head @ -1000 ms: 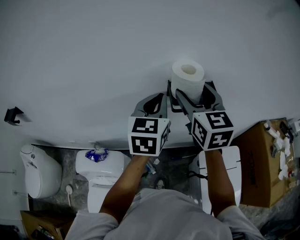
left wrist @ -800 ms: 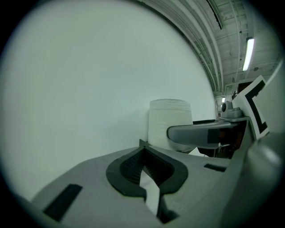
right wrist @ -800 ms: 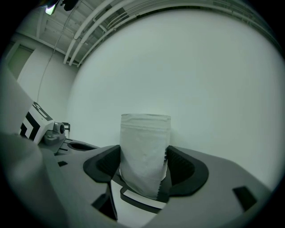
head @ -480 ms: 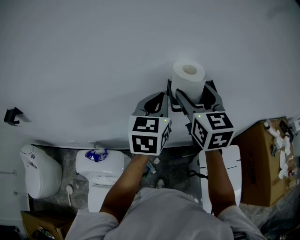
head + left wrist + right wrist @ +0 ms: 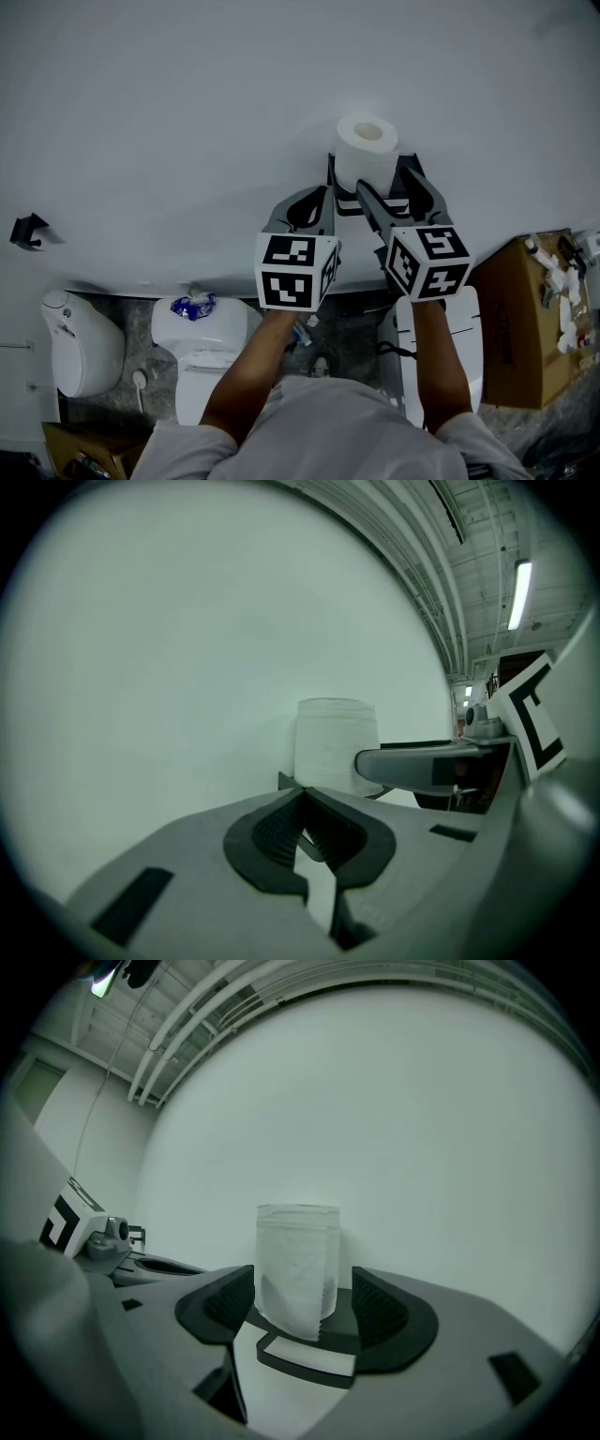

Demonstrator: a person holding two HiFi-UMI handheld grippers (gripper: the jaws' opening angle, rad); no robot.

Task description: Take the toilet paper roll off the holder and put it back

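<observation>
Toilet paper roll (image 5: 364, 150) upright on black holder (image 5: 337, 1333) against white wall (image 5: 187, 112), upper centre of head view. Right gripper (image 5: 389, 187) at roll: jaws spread, roll standing between them, left pad just beside paper; contact cannot be told. Loose sheet end hangs down roll's front. Left gripper (image 5: 302, 808) left of roll, near it, jaws pressed together on nothing. Toilet (image 5: 202, 347) lower left, cardboard box (image 5: 520, 319) at right edge.
</observation>
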